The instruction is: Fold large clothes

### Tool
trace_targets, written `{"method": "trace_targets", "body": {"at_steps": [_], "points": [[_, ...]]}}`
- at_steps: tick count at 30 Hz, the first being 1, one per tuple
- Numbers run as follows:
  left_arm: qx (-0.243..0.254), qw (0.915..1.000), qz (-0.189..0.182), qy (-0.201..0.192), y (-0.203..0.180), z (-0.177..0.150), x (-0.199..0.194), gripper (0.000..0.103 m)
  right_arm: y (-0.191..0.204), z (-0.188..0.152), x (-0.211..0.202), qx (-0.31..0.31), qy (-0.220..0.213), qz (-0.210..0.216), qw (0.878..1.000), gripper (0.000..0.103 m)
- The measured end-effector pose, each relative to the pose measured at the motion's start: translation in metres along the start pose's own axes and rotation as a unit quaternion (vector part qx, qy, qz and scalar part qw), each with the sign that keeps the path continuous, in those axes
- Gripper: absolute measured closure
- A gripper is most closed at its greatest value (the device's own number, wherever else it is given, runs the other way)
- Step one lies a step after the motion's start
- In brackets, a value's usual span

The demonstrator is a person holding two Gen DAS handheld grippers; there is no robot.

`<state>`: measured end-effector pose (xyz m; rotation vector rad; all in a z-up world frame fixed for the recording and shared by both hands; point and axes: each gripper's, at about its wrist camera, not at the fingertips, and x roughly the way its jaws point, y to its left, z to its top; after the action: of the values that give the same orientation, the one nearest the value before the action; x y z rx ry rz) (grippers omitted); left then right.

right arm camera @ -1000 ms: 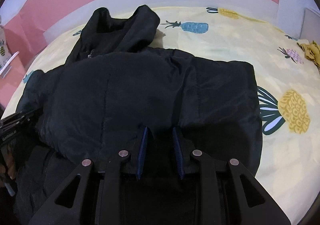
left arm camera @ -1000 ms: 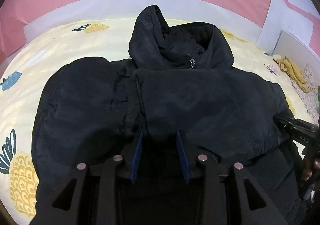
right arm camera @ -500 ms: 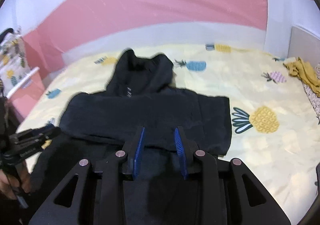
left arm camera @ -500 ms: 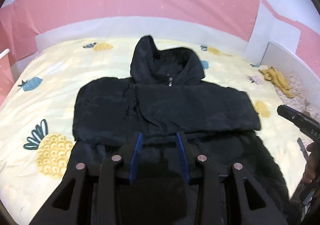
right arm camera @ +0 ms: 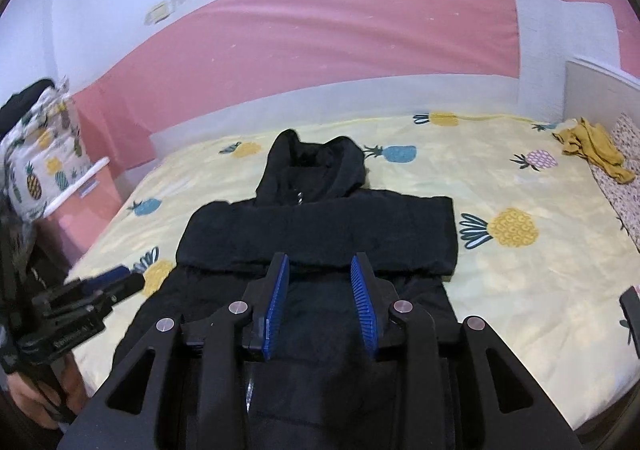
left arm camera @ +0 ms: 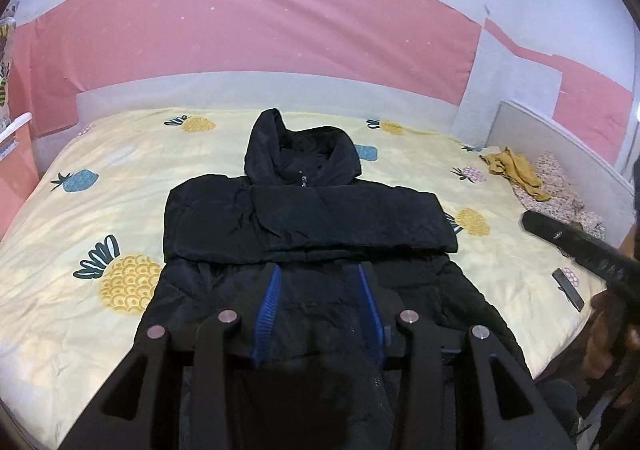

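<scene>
A black hooded jacket (left arm camera: 312, 218) lies flat on a bed, hood away from me, both sleeves folded across its chest; it also shows in the right wrist view (right arm camera: 320, 234). My left gripper (left arm camera: 318, 274) is open and empty, held above the jacket's lower half. My right gripper (right arm camera: 319, 264) is open and empty, also above the lower half. Each gripper shows at the edge of the other's view: the right one (left arm camera: 580, 246) and the left one (right arm camera: 92, 294).
The bed has a yellow pineapple-print sheet (left arm camera: 120, 178). A mustard cloth (left arm camera: 514, 170) lies at the far right by a white bed board (left arm camera: 560, 142). A small dark object (left arm camera: 568, 288) lies near the right edge. A pink cabinet (right arm camera: 80, 206) stands left of the bed.
Both grippers have pulled back and up from the jacket's chest; more of the bed and wall now shows. The jacket lies still with sleeves folded.
</scene>
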<state>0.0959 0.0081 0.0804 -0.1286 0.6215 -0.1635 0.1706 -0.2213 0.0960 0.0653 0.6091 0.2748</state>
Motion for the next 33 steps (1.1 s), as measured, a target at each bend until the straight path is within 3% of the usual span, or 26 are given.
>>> {"method": "trace_targets", "body": {"at_steps": [8,14,27,33], "points": [[0.007,1.0000,0.006,0.000,0.008,0.024,0.018,0.052,0.006,0.014,0.041,-0.012,0.018,0.014,1.000,0.065],[0.014,0.9998,0.012,0.010,0.026,0.063,0.060,0.049,-0.006,0.042,0.086,-0.012,0.029,0.021,0.999,0.065],[0.017,0.9982,0.036,0.046,0.067,0.158,0.223,0.048,-0.049,0.123,0.244,-0.004,0.073,0.027,0.997,0.065],[0.012,0.9943,0.079,0.071,0.095,0.175,0.311,0.048,-0.071,0.145,0.327,0.012,0.102,0.021,0.994,0.065]]}}
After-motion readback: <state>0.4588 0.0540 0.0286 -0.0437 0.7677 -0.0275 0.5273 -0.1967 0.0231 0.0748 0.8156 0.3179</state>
